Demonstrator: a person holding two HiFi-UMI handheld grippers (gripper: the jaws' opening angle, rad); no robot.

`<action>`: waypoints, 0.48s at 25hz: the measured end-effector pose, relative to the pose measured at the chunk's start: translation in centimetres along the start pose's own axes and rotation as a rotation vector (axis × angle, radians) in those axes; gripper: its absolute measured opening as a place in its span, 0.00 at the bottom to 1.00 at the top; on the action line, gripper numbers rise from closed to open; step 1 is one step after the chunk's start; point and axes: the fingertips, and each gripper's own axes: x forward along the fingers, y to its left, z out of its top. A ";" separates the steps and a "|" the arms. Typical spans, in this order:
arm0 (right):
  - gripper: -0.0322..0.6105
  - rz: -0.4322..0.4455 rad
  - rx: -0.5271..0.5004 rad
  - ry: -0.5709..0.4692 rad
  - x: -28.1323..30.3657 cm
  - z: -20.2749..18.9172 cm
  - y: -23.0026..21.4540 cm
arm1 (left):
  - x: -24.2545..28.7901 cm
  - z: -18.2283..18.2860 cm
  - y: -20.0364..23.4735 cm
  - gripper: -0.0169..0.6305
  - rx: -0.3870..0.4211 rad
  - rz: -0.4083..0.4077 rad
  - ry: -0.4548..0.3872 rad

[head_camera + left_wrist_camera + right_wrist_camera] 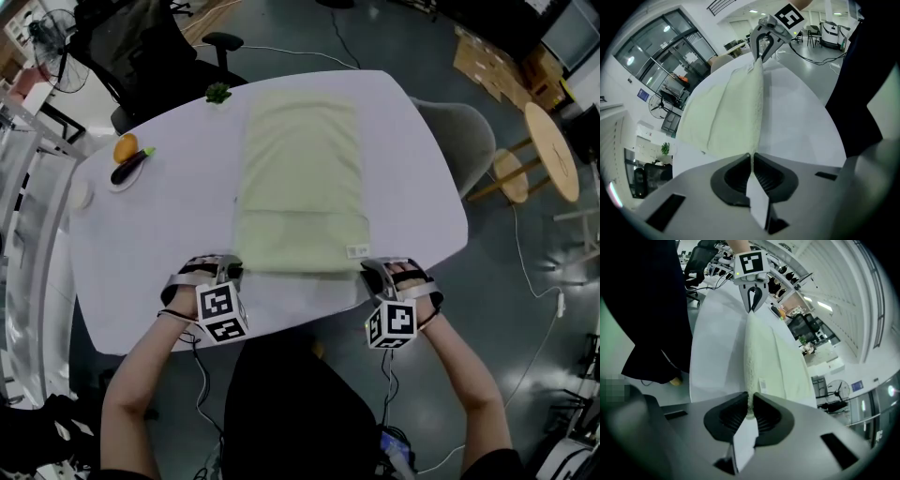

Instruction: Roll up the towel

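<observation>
A pale green towel [300, 178] lies lengthwise down the middle of the white table [150, 244], with a small label near its near right corner. My left gripper [232, 272] is shut on the towel's near left corner and my right gripper [368, 273] on its near right corner. In the left gripper view the jaws [752, 157] pinch the towel's [726, 112] raised near edge, which runs across to the right gripper [759, 57]. The right gripper view mirrors this: jaws [750, 404] closed on the towel [773, 362], the left gripper [752, 303] at the far end.
A plate [127, 167] with an orange and an aubergine sits at the table's left, a small green plant [217, 92] at the far edge. A black office chair [141, 47], a grey chair [459, 131] and a wooden stool [548, 150] surround the table.
</observation>
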 end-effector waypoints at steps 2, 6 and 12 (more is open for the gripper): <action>0.11 -0.026 0.008 -0.014 -0.8 0.3 -0.4 | -1.0 0.0 0.2 0.08 -0.021 0.021 0.001; 0.11 -0.075 -0.019 -0.031 -2.2 0.7 -0.7 | -2.9 0.2 -0.3 0.07 -0.021 0.067 0.013; 0.11 -0.072 -0.050 -0.067 -4.8 1.0 2.2 | -5.4 0.4 -4.1 0.07 -0.032 0.064 0.008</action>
